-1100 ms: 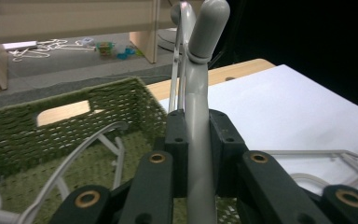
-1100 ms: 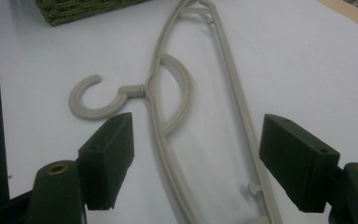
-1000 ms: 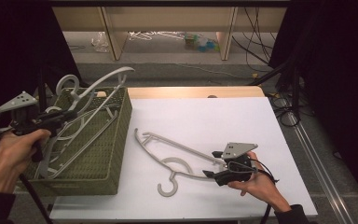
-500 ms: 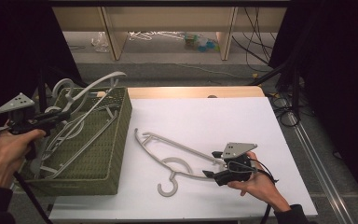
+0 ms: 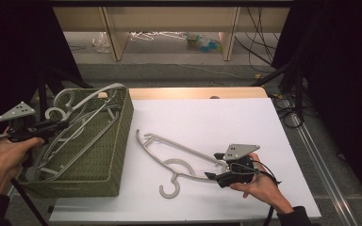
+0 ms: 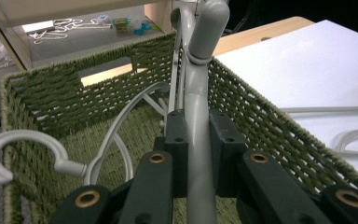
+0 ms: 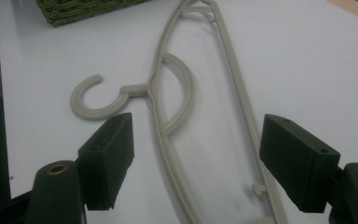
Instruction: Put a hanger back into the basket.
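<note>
Counter (image 5: 245, 117): white top, wooden strip along the far edge.
Basket (image 5: 108, 155): green woven, rectangular, on the counter's left end; several grey hangers lie inside at angles.
Held hanger (image 5: 92, 96): grey plastic, one end down in the basket, arm sticking up over the far rim; in the left gripper view its bar (image 6: 198, 140) runs straight up between the pads.
Loose hanger (image 5: 179, 157): grey plastic, flat on the counter right of the basket, hook (image 7: 95, 100) toward the near edge.
Left gripper (image 5: 52, 126): at the basket's left side, fingers (image 6: 179, 140) clamped on the held hanger's bar.
Right gripper (image 5: 217, 165): low over the loose hanger's right end, fingers (image 7: 109, 156) wide apart, straddling both hanger arms, pads not touching.
</note>
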Action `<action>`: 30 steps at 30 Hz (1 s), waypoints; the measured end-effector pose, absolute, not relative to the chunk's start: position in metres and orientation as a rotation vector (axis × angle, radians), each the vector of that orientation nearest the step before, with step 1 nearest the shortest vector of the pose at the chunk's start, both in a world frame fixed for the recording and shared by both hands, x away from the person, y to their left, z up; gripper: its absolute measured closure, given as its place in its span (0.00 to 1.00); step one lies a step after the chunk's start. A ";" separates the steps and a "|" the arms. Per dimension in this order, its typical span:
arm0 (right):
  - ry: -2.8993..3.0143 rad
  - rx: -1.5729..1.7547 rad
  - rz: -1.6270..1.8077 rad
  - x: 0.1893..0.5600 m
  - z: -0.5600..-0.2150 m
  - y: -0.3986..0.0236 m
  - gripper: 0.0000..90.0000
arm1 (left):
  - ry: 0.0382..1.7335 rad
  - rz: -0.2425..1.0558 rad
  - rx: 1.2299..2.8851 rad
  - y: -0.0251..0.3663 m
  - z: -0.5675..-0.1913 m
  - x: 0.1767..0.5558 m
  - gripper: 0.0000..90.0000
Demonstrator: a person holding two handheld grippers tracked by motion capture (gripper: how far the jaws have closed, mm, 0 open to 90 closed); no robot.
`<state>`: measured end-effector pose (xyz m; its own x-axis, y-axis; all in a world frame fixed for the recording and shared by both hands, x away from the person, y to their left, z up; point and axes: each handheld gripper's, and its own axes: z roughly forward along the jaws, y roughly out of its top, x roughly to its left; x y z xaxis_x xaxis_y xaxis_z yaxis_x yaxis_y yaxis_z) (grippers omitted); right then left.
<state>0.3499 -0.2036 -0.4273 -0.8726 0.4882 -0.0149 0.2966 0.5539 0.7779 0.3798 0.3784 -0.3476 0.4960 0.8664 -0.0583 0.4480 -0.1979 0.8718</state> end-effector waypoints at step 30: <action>2.562 0.652 1.220 0.352 -0.429 -0.203 0.30 | 1.309 0.384 1.858 0.379 -0.397 0.410 0.87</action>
<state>0.3517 -0.2026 -0.4291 -0.8747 0.4844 -0.0154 0.2935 0.5547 0.7786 0.4100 0.3790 -0.3971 0.4153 0.8881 -0.1971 0.6405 -0.1316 0.7566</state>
